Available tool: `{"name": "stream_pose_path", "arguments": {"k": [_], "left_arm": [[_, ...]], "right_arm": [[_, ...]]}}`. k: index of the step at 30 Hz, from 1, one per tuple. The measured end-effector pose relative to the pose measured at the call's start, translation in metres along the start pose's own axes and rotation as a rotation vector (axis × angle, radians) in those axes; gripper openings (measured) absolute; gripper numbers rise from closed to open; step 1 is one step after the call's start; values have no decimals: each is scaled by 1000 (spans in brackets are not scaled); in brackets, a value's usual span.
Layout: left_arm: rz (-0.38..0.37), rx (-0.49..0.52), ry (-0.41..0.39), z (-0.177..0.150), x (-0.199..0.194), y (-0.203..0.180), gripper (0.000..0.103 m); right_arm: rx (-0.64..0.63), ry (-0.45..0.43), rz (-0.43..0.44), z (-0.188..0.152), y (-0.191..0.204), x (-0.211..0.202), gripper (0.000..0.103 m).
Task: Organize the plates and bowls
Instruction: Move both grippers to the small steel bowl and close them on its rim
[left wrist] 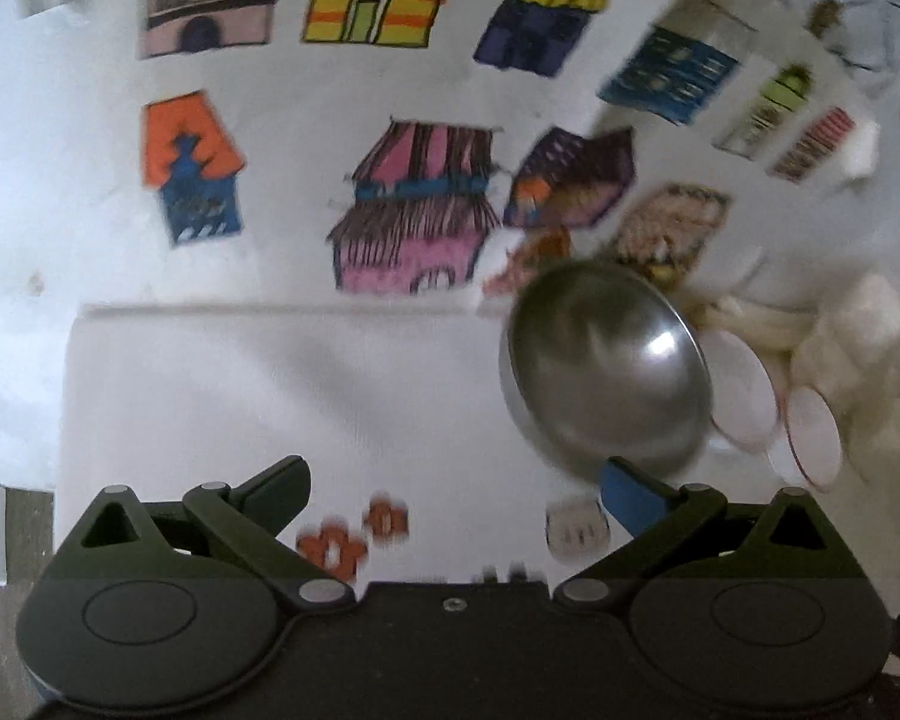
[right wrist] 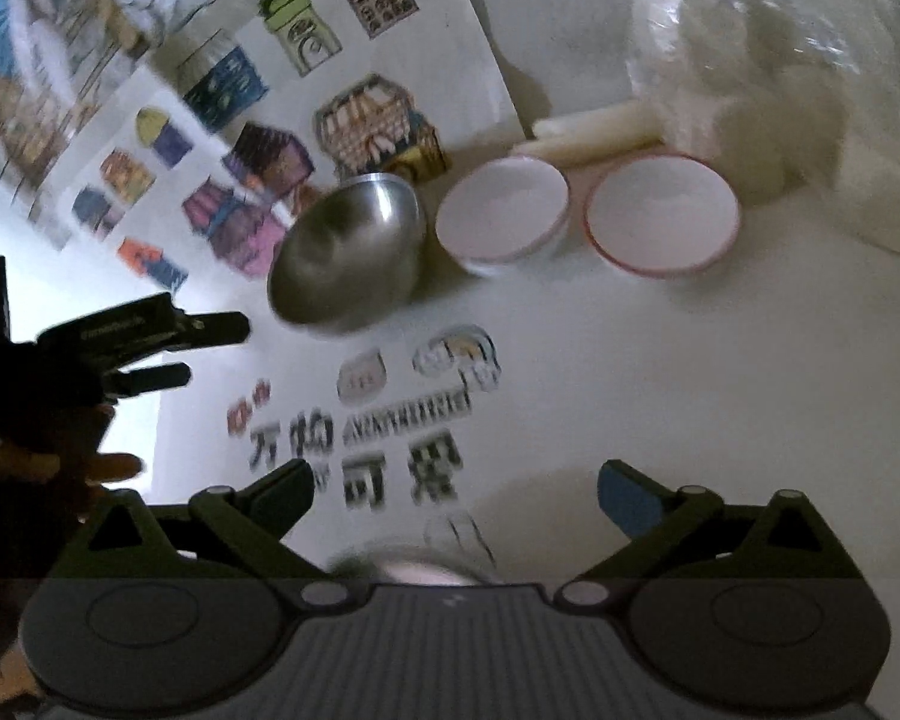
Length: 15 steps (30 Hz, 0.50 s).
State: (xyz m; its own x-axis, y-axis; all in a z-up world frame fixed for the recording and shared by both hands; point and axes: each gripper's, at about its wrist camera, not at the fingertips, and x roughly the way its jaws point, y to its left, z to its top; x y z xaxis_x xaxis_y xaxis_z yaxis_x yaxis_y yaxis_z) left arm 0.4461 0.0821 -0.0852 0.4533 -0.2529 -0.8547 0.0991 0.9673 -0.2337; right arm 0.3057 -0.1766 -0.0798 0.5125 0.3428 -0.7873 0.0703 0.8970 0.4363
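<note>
A steel bowl (left wrist: pixel 606 366) stands tilted on the white table, also in the right wrist view (right wrist: pixel 348 255). Two white bowls with red rims stand to its right: the nearer one (right wrist: pixel 504 213) and the farther one (right wrist: pixel 663 213); both show in the left wrist view (left wrist: pixel 741 390) (left wrist: pixel 813 435). My left gripper (left wrist: pixel 456 480) is open and empty, its right fingertip close to the steel bowl's near edge. It also shows at the left of the right wrist view (right wrist: pixel 210 348). My right gripper (right wrist: pixel 456 489) is open and empty, well short of the bowls.
Sheets with coloured house drawings (left wrist: pixel 390 120) lie behind the bowls. A clear bag of white stuff (right wrist: pixel 780 78) and pale sticks (right wrist: pixel 600 129) lie behind the white bowls. Printed stickers (right wrist: pixel 390 414) mark the table in front of my right gripper.
</note>
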Motion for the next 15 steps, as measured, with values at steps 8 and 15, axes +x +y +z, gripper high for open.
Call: {"name": "stream_pose_path", "arguments": {"k": [8,15], "left_arm": [[-10,41,43,36,47,-5,102],[55,119,74,42,70,-19,102]], "right_arm": [[74,-21,14,42,10,45,103],[132,-36,-10,61,15,74,91]]}}
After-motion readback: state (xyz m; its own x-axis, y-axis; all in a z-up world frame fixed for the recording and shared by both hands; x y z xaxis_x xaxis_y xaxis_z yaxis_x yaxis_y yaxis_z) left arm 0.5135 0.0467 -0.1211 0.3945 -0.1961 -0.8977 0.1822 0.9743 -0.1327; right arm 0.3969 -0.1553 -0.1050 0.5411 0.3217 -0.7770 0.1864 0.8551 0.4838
